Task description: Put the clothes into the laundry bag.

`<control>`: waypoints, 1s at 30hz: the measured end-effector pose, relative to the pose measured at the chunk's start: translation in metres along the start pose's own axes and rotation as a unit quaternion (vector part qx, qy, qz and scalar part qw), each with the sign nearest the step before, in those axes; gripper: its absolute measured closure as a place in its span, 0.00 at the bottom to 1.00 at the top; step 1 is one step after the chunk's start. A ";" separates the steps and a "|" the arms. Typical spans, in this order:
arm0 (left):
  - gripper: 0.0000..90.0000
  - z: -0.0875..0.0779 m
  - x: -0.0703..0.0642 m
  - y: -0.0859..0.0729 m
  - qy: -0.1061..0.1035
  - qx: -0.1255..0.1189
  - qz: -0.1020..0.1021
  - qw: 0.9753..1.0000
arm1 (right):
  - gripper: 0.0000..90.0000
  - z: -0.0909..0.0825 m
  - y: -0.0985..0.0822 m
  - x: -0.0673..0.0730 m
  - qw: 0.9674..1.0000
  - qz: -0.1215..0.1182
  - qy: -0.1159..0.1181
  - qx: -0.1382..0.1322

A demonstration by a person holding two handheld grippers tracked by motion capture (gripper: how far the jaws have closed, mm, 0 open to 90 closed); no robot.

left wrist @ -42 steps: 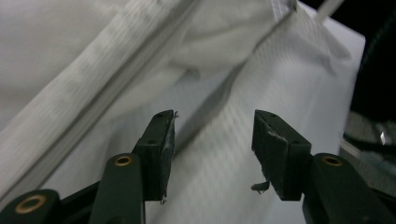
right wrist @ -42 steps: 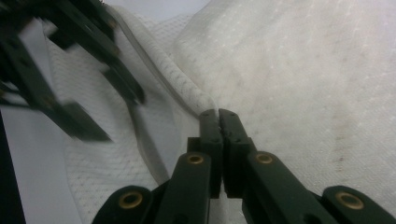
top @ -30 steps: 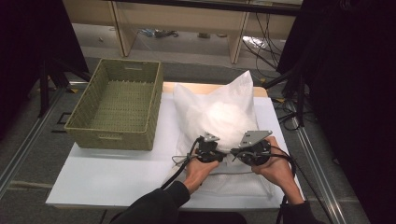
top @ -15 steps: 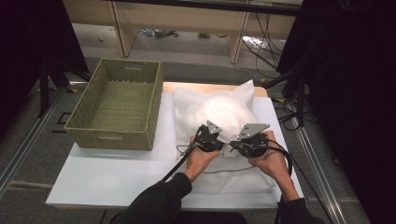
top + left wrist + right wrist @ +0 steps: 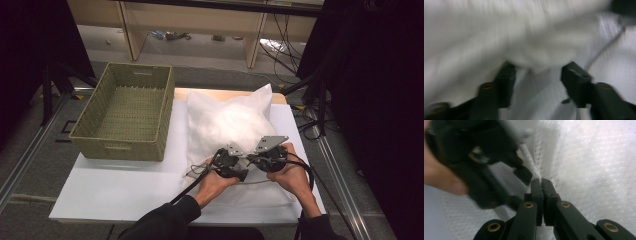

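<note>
Both grippers sit close together at the near edge of the white pillow [image 5: 227, 127], which lies on the white tabletop [image 5: 115, 187] just beside the woven basket [image 5: 125, 112]. The right gripper [image 5: 541, 182] is clenched, its jaws pinching a fold of the quilted cover with a white cord or seam running up from the tips. The left gripper [image 5: 536, 72] has just been opening; its jaws stand apart now, released, with soft fabric bulging ahead of them but nothing pressed between the pads.

So the whole hold hangs on that one thin pinch. If the right hand pulls now, I reckon the fabric could slide out, or the pillow could swing and drag across the tabletop. The two grippers are nearly touching, too, so a knock between them could jolt the grip loose. And the left gripper view is blurred, so a re-grab could easily catch only loose cloth.
</note>
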State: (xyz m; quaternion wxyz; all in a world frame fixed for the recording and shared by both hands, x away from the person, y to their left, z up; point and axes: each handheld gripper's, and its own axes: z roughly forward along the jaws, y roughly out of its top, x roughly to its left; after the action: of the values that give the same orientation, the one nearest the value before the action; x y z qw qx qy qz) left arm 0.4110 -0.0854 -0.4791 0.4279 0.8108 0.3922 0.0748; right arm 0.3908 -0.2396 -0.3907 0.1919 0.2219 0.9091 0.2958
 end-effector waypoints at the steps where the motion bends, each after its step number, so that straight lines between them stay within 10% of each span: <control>1: 0.64 0.003 0.003 0.003 -0.005 0.009 0.004 1.000 | 1.00 0.000 -0.001 0.000 1.000 -0.003 -0.002 0.001; 5: 0.90 0.013 0.008 0.010 0.021 -0.011 -0.005 1.000 | 1.00 -0.003 -0.002 0.001 1.000 -0.002 0.001 0.003; 14: 0.94 0.028 0.017 0.045 0.113 -0.064 0.030 0.991 | 1.00 -0.002 -0.001 -0.015 1.000 0.019 -0.017 -0.012; 22: 0.70 0.012 0.015 0.022 0.053 -0.029 0.017 0.998 | 1.00 0.003 -0.009 -0.016 1.000 0.025 -0.018 -0.004; 30: 0.50 -0.073 0.013 -0.006 -0.002 -0.024 0.046 0.999 | 1.00 -0.006 -0.009 -0.010 1.000 0.023 -0.015 -0.009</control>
State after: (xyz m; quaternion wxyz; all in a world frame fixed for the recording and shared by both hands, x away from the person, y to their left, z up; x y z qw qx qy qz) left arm 0.3835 -0.0278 -0.4406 0.4440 0.8175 0.3522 0.1024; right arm 0.3939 -0.2541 -0.3898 0.2006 0.2454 0.8979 0.3053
